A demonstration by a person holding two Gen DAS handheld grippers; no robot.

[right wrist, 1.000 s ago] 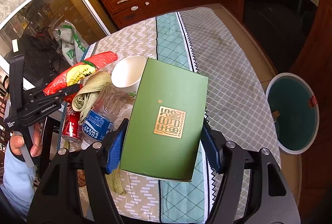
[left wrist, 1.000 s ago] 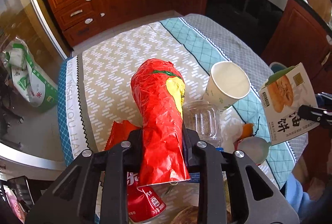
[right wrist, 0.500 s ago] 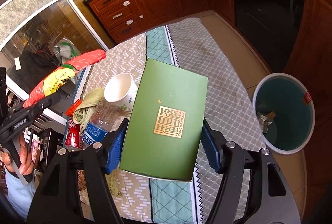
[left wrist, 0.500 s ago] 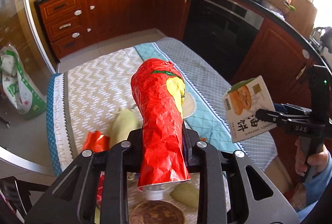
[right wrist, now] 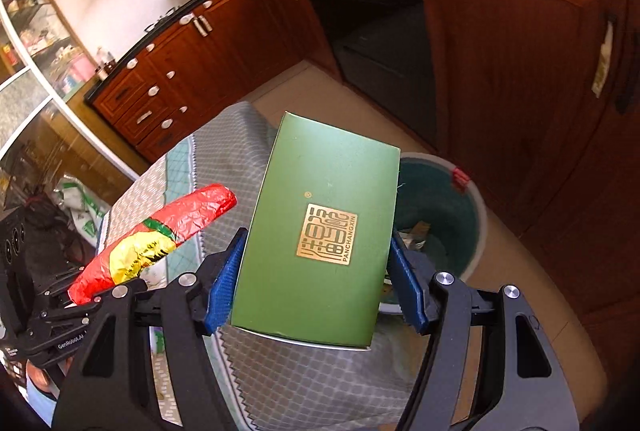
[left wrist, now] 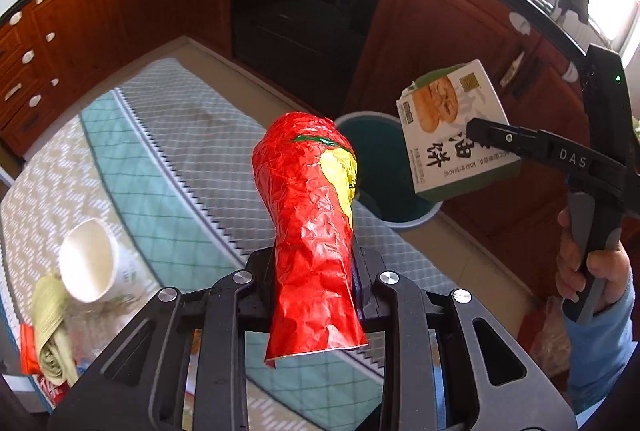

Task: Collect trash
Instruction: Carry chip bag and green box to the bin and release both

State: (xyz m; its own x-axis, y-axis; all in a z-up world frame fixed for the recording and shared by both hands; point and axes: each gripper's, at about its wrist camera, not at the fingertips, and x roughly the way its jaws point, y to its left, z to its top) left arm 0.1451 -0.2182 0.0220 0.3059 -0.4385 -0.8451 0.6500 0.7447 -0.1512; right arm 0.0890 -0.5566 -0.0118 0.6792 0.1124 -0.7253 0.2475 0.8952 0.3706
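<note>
Trash is held in both grippers, above the table edge. Red wrapper (left wrist: 312, 227), crumpled, with a yellow patch and green stripe, is clamped in the left gripper (left wrist: 314, 287), jaws nearly together on its lower part; its top end sticks up toward 12 o'clock in the left view. Green box (right wrist: 320, 231), gold stamp on its face, is pinched by the right gripper (right wrist: 316, 291), blue pads (right wrist: 222, 287) pressed on both long sides, jaws held wide by it. In the left view the same box is seen at 2 o'clock, its printed white side showing, with a hand (left wrist: 588, 267) on the gripper handle. Bin (right wrist: 444, 219), teal inside with a white rim, is seen on the floor at 3 o'clock of the box in the right view, partly hidden behind it; some scraps lie inside. Table (left wrist: 168, 167) is covered with a patterned cloth. White cup (left wrist: 88, 267), tipped, and a green husk (left wrist: 48, 335) are left on it at 8 o'clock in the left view, blurred.
</note>
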